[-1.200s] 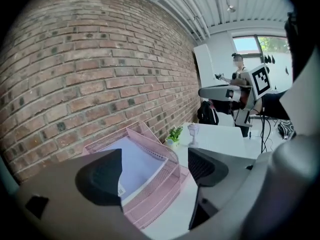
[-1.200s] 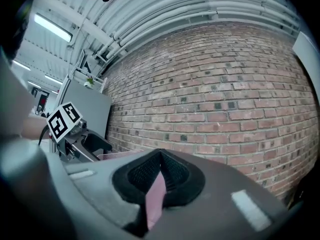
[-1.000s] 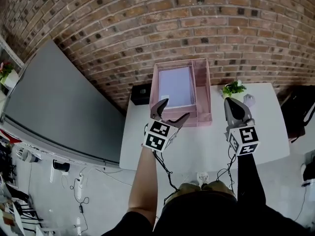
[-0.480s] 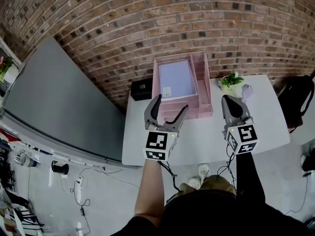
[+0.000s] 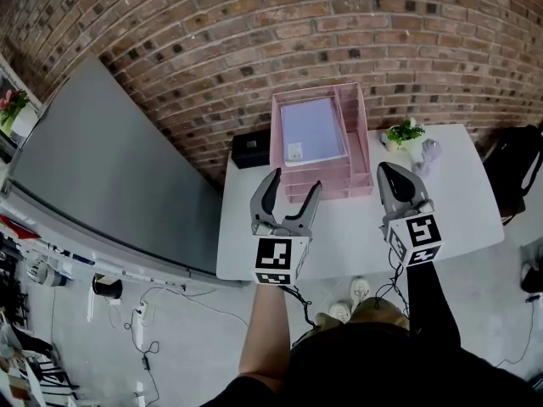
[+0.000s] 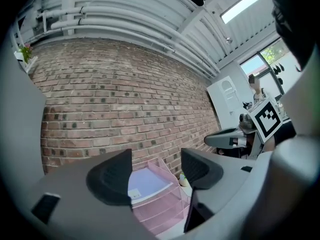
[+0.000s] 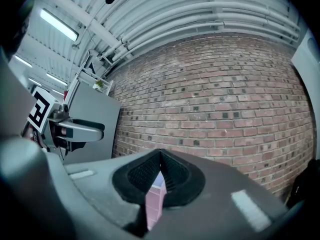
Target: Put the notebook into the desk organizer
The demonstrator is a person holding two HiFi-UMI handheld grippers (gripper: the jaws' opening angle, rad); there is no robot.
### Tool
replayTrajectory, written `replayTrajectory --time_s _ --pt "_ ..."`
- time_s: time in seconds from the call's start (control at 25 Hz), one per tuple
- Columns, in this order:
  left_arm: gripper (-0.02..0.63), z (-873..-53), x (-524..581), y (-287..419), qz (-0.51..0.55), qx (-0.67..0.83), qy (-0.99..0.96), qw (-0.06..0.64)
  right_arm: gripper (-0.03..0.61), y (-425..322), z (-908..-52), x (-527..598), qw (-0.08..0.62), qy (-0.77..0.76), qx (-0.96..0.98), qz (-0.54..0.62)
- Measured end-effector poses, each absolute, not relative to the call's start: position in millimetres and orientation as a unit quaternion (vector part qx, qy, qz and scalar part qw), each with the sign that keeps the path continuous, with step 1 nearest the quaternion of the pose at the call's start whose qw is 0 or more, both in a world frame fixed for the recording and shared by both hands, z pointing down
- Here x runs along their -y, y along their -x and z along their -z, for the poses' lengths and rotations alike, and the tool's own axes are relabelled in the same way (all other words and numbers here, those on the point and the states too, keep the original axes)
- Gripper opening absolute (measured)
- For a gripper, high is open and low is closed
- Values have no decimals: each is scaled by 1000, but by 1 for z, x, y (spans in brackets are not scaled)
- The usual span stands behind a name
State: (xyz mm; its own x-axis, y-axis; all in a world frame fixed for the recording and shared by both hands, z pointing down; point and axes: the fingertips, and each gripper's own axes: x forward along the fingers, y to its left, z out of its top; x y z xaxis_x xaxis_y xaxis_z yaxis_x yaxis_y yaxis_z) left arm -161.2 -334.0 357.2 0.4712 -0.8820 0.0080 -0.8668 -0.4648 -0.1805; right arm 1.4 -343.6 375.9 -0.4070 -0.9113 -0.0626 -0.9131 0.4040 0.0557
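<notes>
Both grippers have pulled back toward the person since a second ago, away from the pink desk organizer point(image 5: 361, 147), and now hover level over the near half of the white counter point(image 5: 356, 227). One lavender notebook point(image 5: 312, 131) lies flat in the organizer's top tray, a small white label at its near left corner. The organizer stands at the counter's far edge, against the brick wall point(image 5: 254, 24).

The left gripper point(image 5: 294, 182) has just been narrowing its fingers point(image 6: 112, 176), yet they stand well apart and released, with nothing between them; the notebook and tray show beyond the gap. The right gripper point(image 5: 389, 172) has its two fingers point(image 7: 142, 176) clenched together on nothing.

Also on the counter are one small potted plant point(image 5: 405, 131) and one pale lilac object point(image 5: 428, 151) just beside it, right of the organizer, and one black box point(image 5: 253, 149) at the organizer's left.
</notes>
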Motion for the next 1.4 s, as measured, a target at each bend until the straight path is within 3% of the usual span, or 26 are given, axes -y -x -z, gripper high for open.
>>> replayTrajectory --time_s 0.08,0.4,0.56,1.4 --pt "268 -360 333 166 55 -517 851 80 0 2 -376 344 11 543 -839 -42" --pt "130 -357 333 173 52 -532 841 86 0 7 -375 347 12 543 -838 -43" --pt "8 -355 335 186 48 -555 826 84 0 13 -377 349 10 540 -841 -41" --pt "8 -363 333 200 55 -561 823 68 0 27 -385 347 -3 530 -848 -33"
